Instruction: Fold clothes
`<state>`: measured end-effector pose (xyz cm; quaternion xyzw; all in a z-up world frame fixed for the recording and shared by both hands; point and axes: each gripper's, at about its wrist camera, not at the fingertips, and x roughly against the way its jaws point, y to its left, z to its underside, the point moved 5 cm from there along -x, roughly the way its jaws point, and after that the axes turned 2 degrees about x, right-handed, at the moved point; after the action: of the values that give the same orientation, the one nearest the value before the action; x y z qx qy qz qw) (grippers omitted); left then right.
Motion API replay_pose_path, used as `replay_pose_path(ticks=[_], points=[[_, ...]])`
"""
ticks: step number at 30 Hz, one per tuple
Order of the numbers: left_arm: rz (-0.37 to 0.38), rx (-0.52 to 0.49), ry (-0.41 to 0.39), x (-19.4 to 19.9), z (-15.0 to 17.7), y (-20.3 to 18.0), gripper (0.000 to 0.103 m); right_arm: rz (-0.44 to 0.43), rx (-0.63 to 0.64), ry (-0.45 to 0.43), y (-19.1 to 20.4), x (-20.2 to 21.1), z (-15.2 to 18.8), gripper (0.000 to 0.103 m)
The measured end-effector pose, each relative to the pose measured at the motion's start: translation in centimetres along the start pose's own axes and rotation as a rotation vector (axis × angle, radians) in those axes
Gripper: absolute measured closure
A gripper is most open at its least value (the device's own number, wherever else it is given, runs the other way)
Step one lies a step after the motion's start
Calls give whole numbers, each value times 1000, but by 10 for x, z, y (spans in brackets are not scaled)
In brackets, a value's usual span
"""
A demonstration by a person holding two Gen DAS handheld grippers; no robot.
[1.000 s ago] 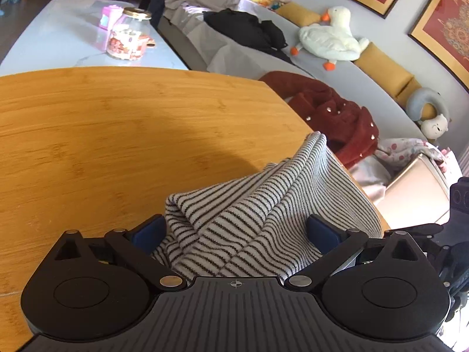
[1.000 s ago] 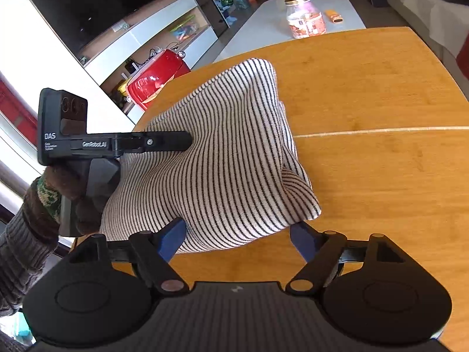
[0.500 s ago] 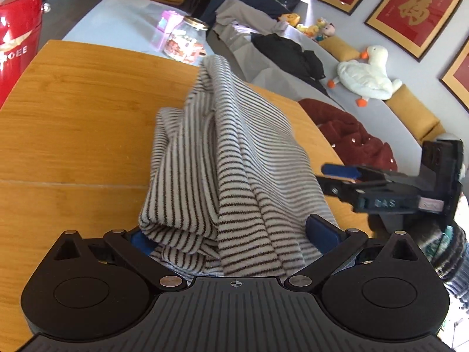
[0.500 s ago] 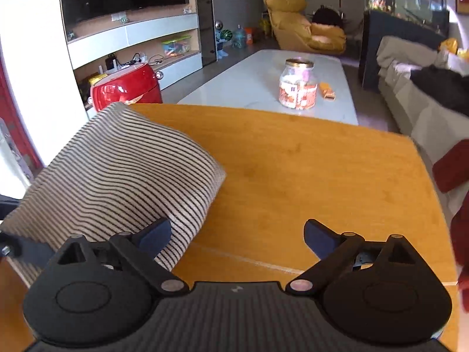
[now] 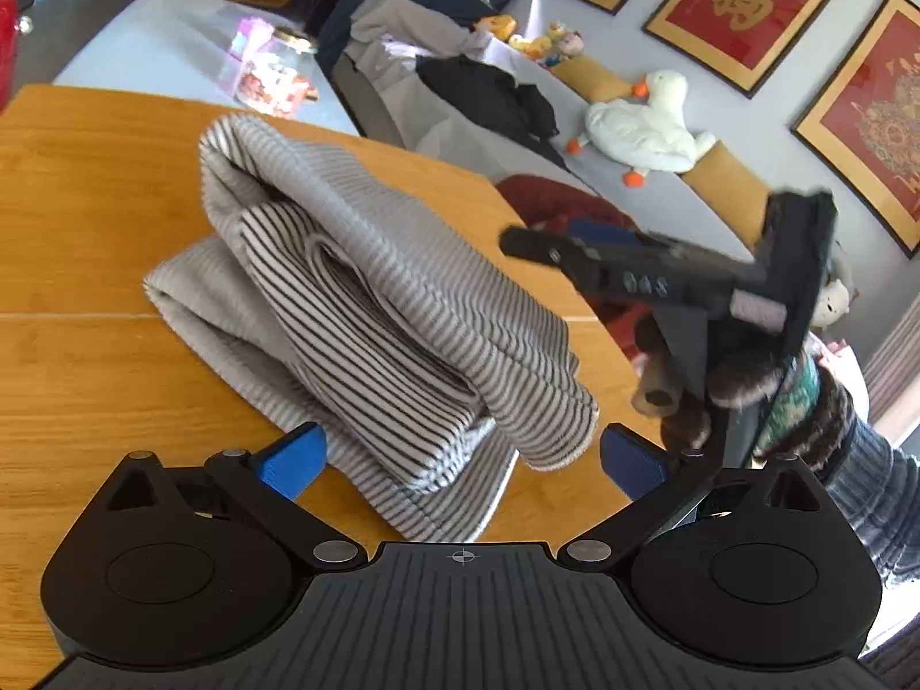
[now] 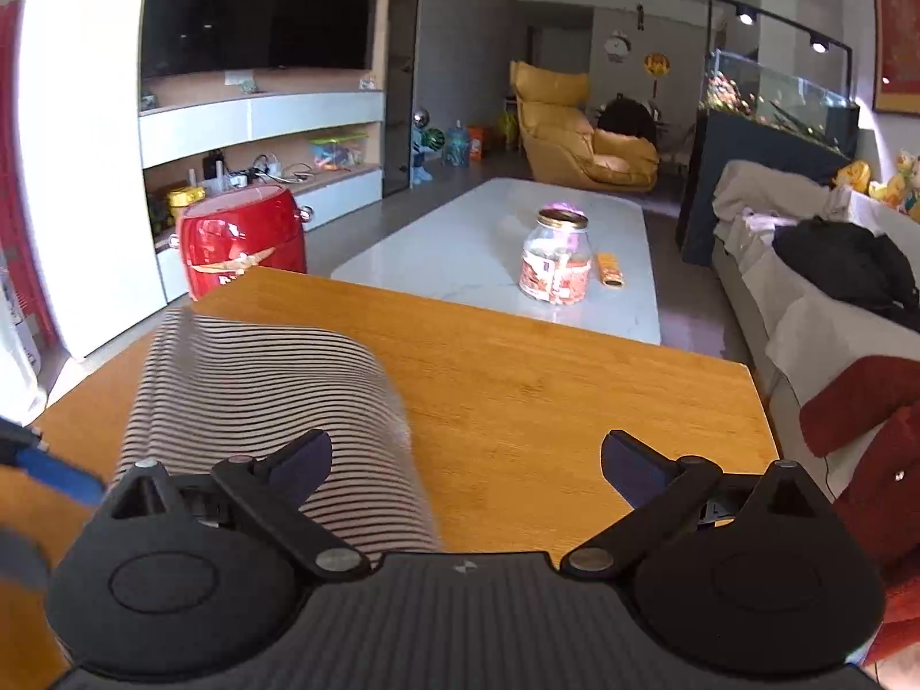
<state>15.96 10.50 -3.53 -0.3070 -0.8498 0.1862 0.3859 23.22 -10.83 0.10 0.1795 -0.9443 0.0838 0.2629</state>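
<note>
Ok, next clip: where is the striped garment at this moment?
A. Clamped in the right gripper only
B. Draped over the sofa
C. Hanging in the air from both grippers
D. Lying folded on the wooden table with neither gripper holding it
D. The striped garment lies in a folded bundle on the wooden table; the left gripper and the right gripper both have their fingers spread, gripping nothing.

A folded striped garment [image 5: 368, 310] lies heaped on the wooden table [image 5: 86, 218], blocking the middle. Bare tabletop stretches left of it and beyond it. To its right, the right tongs [image 5: 517, 241] hang close above the table edge, narrowing that side.
</note>
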Motion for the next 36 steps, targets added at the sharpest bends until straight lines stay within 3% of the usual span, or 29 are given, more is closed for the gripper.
replay_pose_path(ticks=[3,6,8,11,13,15,16,17,18,20,22,25,29,34,36], points=[[-103,30,-94,24,-13,19,0,-85,50,-41,32,22,5,3],[-189,111,-147,34,-25,40,0,-163,188,-61,77,32,16,3],[-182,158,-154,35,-29,47,0,-181,307,-69,99,37,25,3],[-144,133,-126,31,-23,40,0,-157,380,-54,102,38,36,3],[-112,118,-97,21,-17,32,0,-93,393,-47,94,34,40,6],[-80,108,-69,10,-12,26,8,-55,367,-30,83,31,39,21],[-66,104,-56,4,-10,23,14,-79,324,-16,77,31,37,33],[-53,100,-45,-1,-8,19,26,-101,277,-7,71,32,33,49],[-39,96,-34,-6,-7,16,33,-123,230,2,64,33,29,58],[-10,90,-13,-16,-3,10,38,-154,147,4,53,36,19,83],[18,90,7,-26,1,4,41,-173,75,-13,43,40,5,93],[21,73,22,-43,8,-4,41,-307,-30,-59,44,51,-24,93],[57,63,28,-57,14,-12,39,-460,-47,40,64,39,-25,93],[36,-44,35,-55,25,-23,30,-430,34,189,69,9,9,90],[36,-53,40,-47,27,-22,25,-412,92,180,71,14,13,89]])
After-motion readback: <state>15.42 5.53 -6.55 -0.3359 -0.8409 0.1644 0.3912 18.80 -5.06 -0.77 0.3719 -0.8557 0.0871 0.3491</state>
